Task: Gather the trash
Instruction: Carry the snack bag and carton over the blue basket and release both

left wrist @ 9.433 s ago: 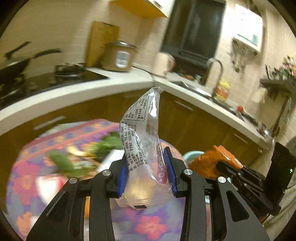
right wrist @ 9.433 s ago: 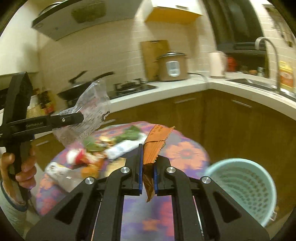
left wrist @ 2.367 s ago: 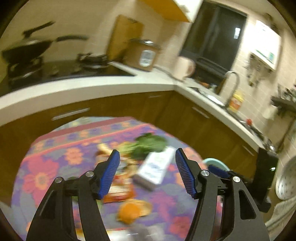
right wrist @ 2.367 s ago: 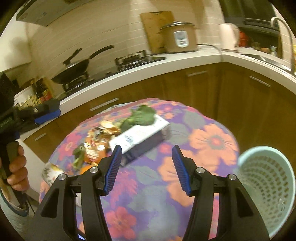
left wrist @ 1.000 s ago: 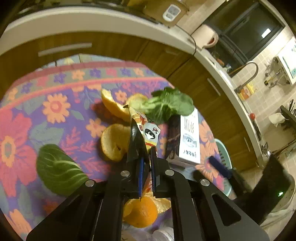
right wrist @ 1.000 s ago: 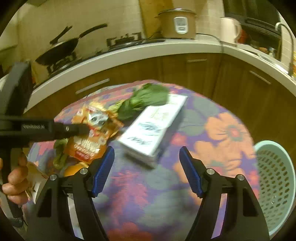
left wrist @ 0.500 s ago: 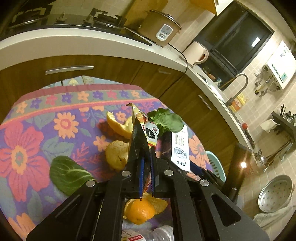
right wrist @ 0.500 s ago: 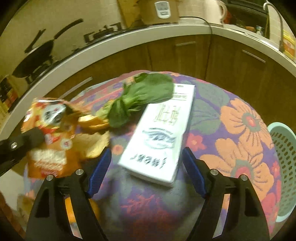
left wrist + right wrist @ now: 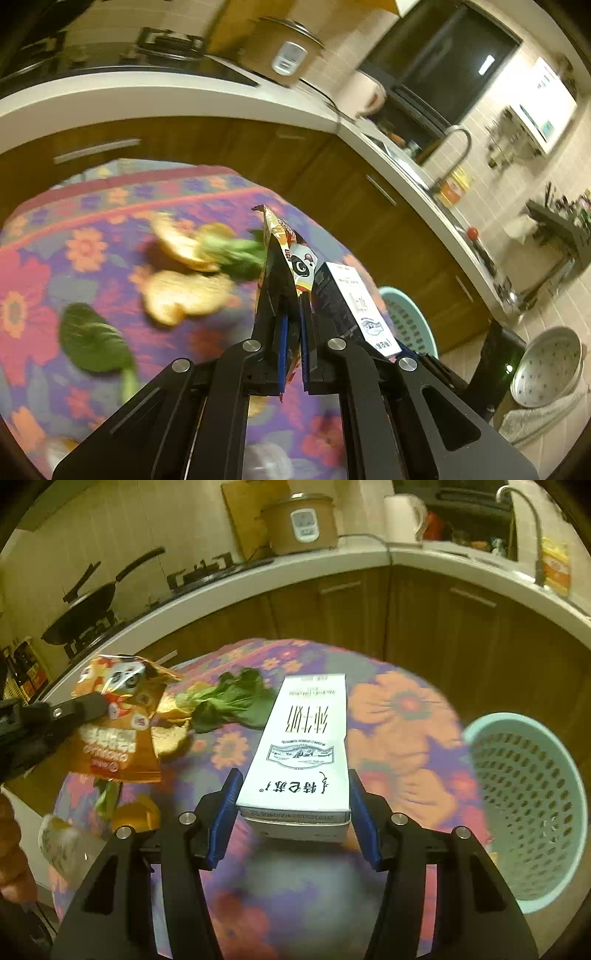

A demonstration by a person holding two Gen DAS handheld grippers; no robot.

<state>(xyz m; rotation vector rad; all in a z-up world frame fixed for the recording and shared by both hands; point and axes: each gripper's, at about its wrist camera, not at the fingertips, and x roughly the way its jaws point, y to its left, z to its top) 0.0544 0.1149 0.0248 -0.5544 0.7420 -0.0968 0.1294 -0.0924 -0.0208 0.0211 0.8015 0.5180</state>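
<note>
My left gripper [image 9: 291, 295] is shut on an orange snack wrapper [image 9: 295, 254], which it holds above the flowered table. The right wrist view shows the same wrapper [image 9: 114, 746] hanging at the left from that gripper [image 9: 99, 703]. A white carton [image 9: 306, 731] with black print lies on the tablecloth. My right gripper [image 9: 294, 775] straddles its near end. The jaws are closing, and the blue pads sit right beside the carton's two long sides. A pale green perforated basket [image 9: 532, 805] stands below the table's right edge.
Leafy greens [image 9: 236, 701], orange peels [image 9: 184, 291], a loose green leaf [image 9: 92, 339], an orange [image 9: 136, 816] and a crumpled clear bag [image 9: 62, 842] lie on the round table [image 9: 406, 709]. A hand [image 9: 11, 867] is at the left edge. Kitchen counter and cabinets curve behind.
My right gripper has come forward over the white carton and its jaws have narrowed around it. My left gripper has lifted the snack wrapper higher off the table.
</note>
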